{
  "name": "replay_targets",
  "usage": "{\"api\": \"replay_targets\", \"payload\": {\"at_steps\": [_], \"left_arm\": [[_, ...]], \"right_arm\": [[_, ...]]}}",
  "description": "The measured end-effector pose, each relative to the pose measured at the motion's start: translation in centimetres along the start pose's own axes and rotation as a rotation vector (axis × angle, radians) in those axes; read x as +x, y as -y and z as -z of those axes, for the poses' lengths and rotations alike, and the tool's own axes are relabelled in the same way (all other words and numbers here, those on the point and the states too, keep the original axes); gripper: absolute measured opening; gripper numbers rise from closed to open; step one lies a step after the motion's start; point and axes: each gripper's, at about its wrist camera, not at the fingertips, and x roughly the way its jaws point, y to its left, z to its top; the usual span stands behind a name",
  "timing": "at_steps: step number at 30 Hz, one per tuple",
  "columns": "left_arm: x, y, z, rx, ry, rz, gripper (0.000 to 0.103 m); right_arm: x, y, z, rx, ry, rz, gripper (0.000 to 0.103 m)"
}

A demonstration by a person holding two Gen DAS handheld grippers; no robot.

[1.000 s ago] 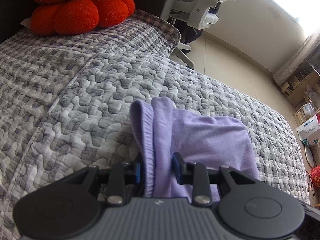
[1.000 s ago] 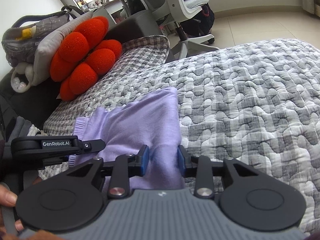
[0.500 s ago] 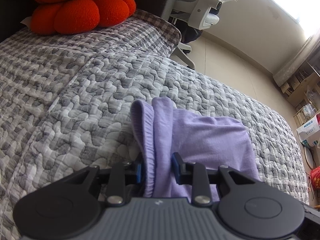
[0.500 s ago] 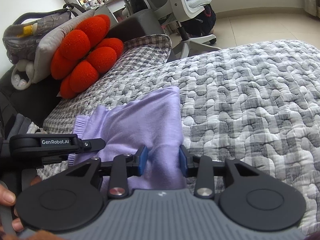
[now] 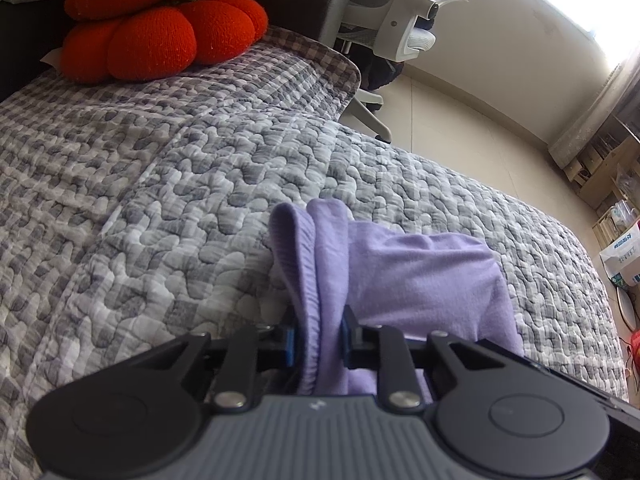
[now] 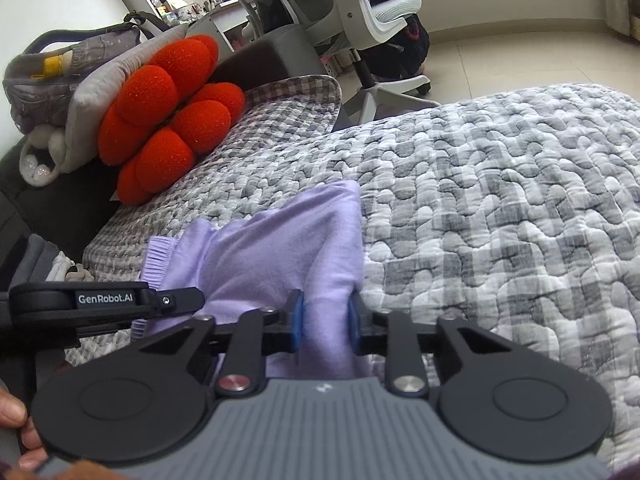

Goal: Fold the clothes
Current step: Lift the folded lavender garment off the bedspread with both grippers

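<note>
Left claw [image 5: 318, 336] jaws closing on lilac garment [image 5: 420, 276] over quilt [image 5: 200, 184].

White "GenRobot.AI" lettering on the black left claw [image 6: 182, 300] (seen from the right wrist)

Garment [image 5: 420, 276] on quilt [image 5: 200, 184]; cushion [image 5: 160, 36] behind, chair [image 6: 372, 28] beyond.

Lilac garment's [image 5: 420, 276] near edge hidden under claw housings, red cushion [image 5: 160, 28] cropped at top
</note>
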Motion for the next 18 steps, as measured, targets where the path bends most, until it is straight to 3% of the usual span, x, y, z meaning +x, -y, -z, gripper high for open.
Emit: {"api": "replay_targets", "payload": {"at_steps": [7,18], "left_arm": [[-0.4,0.4,0.0,0.03,0.022,-0.018,0.018],[-1.8,1.4,0.1,0.094,0.092,-0.03,0.017]], "right_arm": [[-0.3,-1.6,0.3,-0.097,0.039,0.042,0.022],[-0.8,-1.9,0.3,-0.121,0.073,0.058,0.021]]}}
